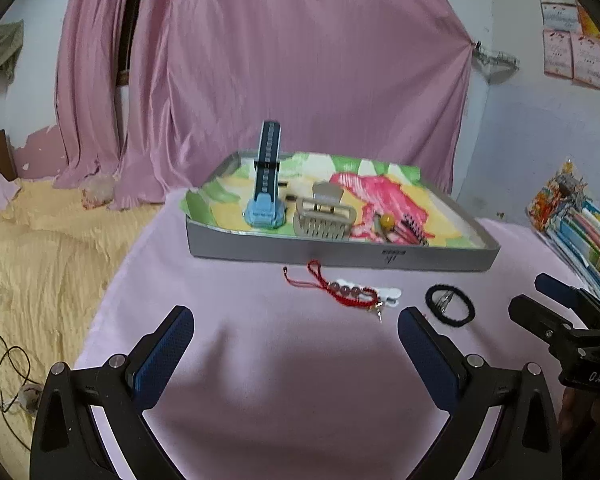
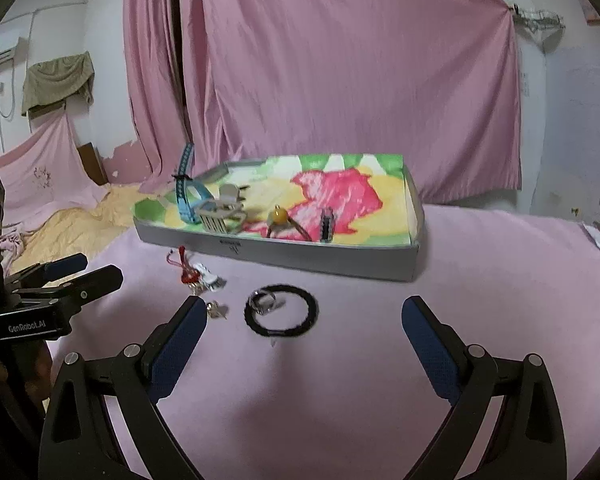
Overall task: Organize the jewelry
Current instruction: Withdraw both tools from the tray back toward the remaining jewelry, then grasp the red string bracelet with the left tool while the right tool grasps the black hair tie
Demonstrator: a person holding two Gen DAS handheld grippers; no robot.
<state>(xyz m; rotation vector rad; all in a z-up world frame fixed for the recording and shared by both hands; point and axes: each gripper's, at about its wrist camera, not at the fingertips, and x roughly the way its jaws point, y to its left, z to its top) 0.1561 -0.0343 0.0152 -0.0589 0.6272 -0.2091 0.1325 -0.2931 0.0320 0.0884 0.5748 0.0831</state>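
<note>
you're between picks: both grippers hover w/ fingers spread, nothing held. left gripper (image 1: 296,332) faces the red bracelet (image 1: 350,292) lying on the pink cloth (image 1: 260,380), just in front of the tray (image 1: 340,250). right gripper (image 2: 304,322) faces the black hair tie (image 2: 282,314). watch (image 1: 265,196) & hair claw (image 1: 324,216) sit in the tray already. next, prob. lower over one loose piece, close gently, lift over the tray wall.

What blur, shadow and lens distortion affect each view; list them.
Left wrist view: fisheye bends the shallow grey tray; the red cord bracelet is soft; a broad shadow lies between the open left gripper fingers. Right wrist view: dark vignette corners; the black hair tie is slightly smeared.
</note>
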